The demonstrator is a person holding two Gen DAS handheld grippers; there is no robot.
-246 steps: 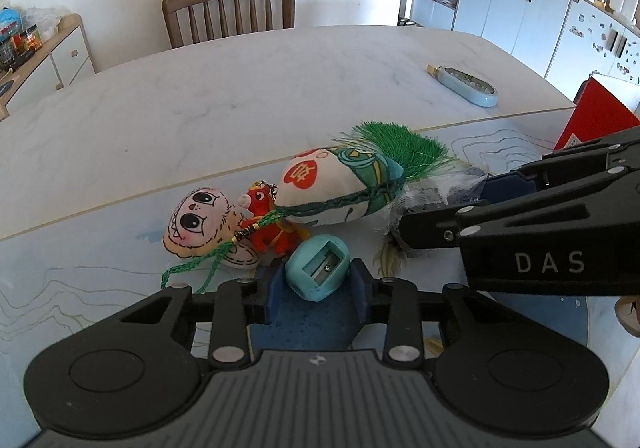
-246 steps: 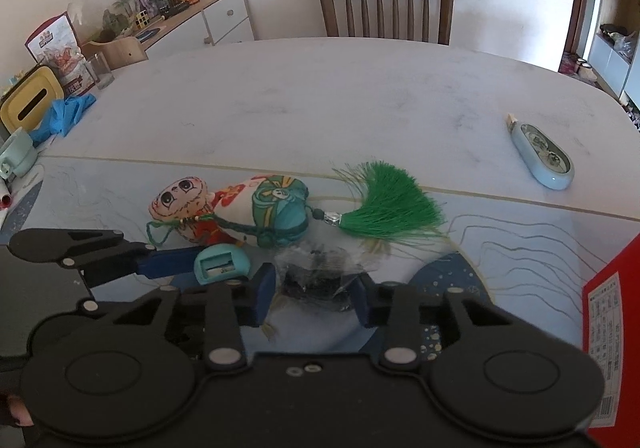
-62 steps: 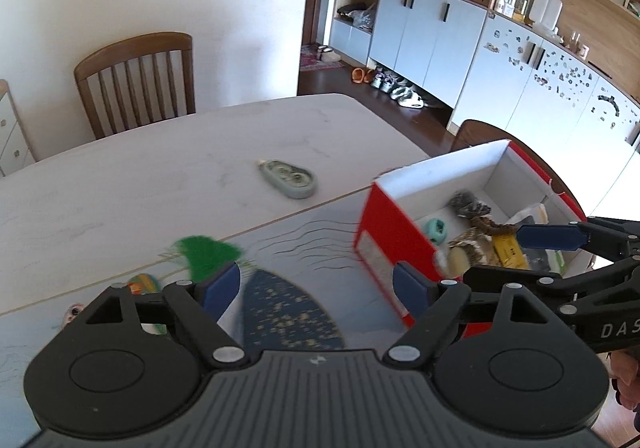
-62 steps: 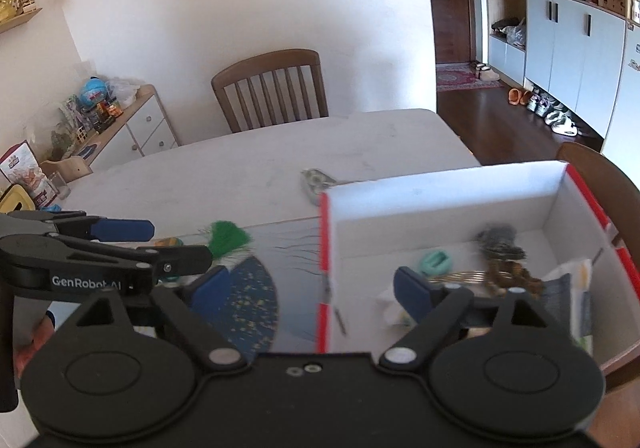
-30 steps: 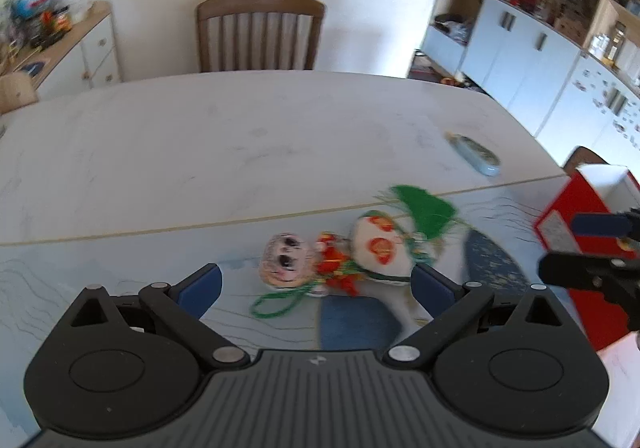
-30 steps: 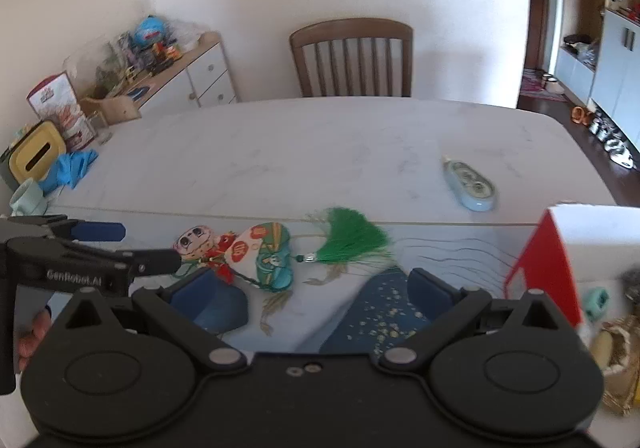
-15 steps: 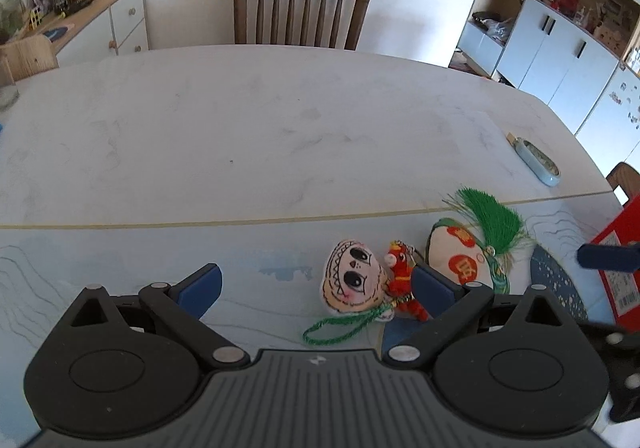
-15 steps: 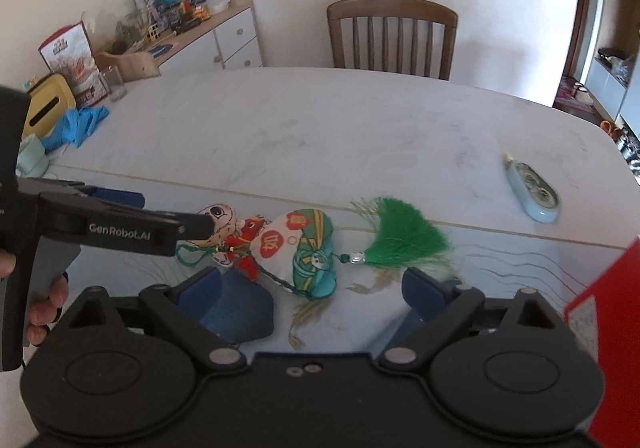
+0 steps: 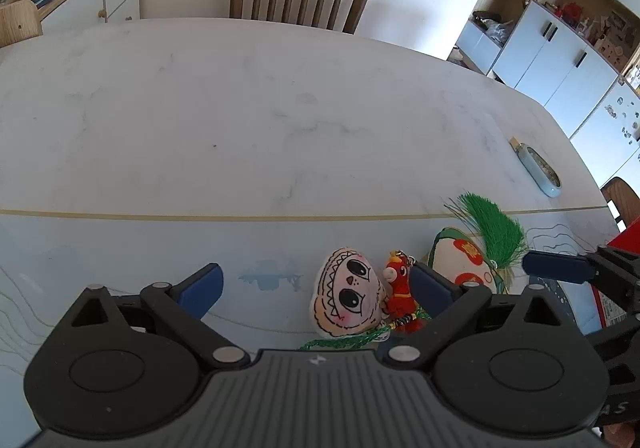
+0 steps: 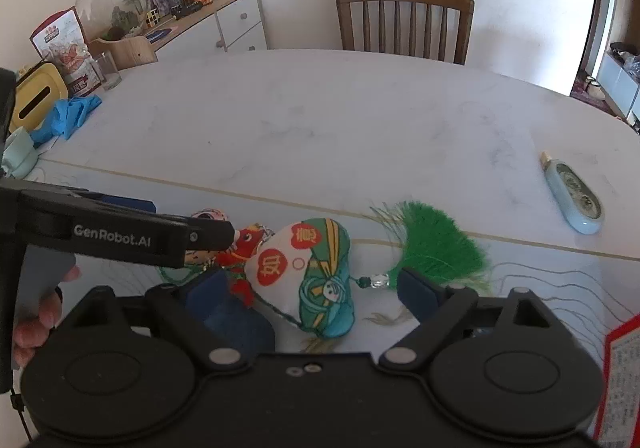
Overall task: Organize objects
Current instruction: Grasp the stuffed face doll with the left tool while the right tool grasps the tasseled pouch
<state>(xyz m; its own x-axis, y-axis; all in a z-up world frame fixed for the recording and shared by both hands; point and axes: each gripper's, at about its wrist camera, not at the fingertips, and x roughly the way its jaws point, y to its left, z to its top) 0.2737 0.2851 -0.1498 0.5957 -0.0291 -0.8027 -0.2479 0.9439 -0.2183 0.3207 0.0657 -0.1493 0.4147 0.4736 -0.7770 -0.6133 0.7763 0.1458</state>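
Observation:
A charm bundle lies on the pale blue mat: a flat doll-face plush, a small red figure, a white and teal pouch and a green tassel. My left gripper is open, low over the doll face and red figure, which sit near its right finger. My right gripper straddles the pouch; its jaws are closing, with the pads clear of the pouch on both sides. The left gripper's arm reaches in from the left and hides part of the doll face.
A light blue correction-tape dispenser lies on the white marble table at the right. A red box corner shows at the lower right. A wooden chair stands behind the table, with clutter and a blue cloth at the left.
Both grippers have swung away from the red box and come down closer over the charm bundle. The pouch now sits between the right fingers, the doll face between the left ones.

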